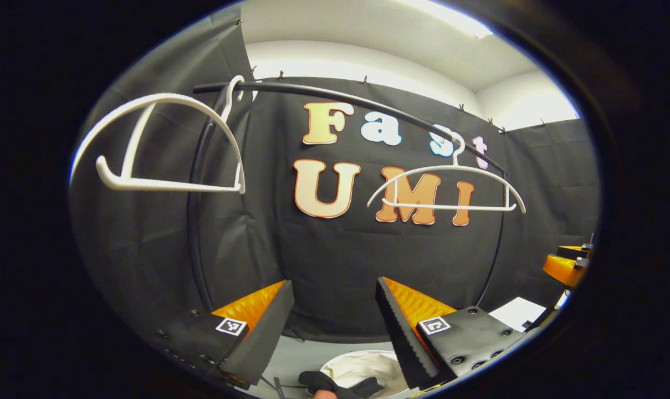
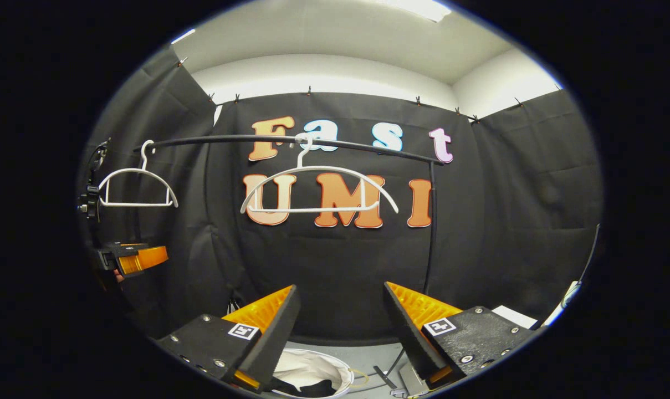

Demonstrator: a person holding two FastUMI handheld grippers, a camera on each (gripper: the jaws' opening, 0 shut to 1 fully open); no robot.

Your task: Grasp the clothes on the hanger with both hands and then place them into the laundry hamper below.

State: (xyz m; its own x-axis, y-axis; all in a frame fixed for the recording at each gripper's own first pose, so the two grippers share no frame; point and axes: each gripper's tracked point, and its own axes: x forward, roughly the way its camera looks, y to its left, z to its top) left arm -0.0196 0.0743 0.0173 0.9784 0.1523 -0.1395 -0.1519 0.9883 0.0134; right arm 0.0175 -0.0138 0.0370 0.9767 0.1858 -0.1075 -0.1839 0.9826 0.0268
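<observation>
Apparently finishing: 2 white hangers (image 2: 318, 191) hang bare on the black rail (image 2: 290, 141). Clothes (image 2: 307, 368) lie in the white laundry hamper (image 2: 343, 372) below. Left gripper (image 1: 335, 321) and right gripper (image 2: 340, 327) both gape, holding nothing; next, simply withdraw.

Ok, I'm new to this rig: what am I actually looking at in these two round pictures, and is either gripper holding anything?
Each picture comes from a camera riding on a handheld two-finger gripper, looking out along its fingers. The left gripper and the right gripper both stand open, holding nothing. Ahead, a black rail carries two white hangers, one on the left and one on the right, both bare. Below sits the laundry hamper with white and dark clothes inside. In the right gripper view, the left gripper also shows far off at the left edge.
</observation>
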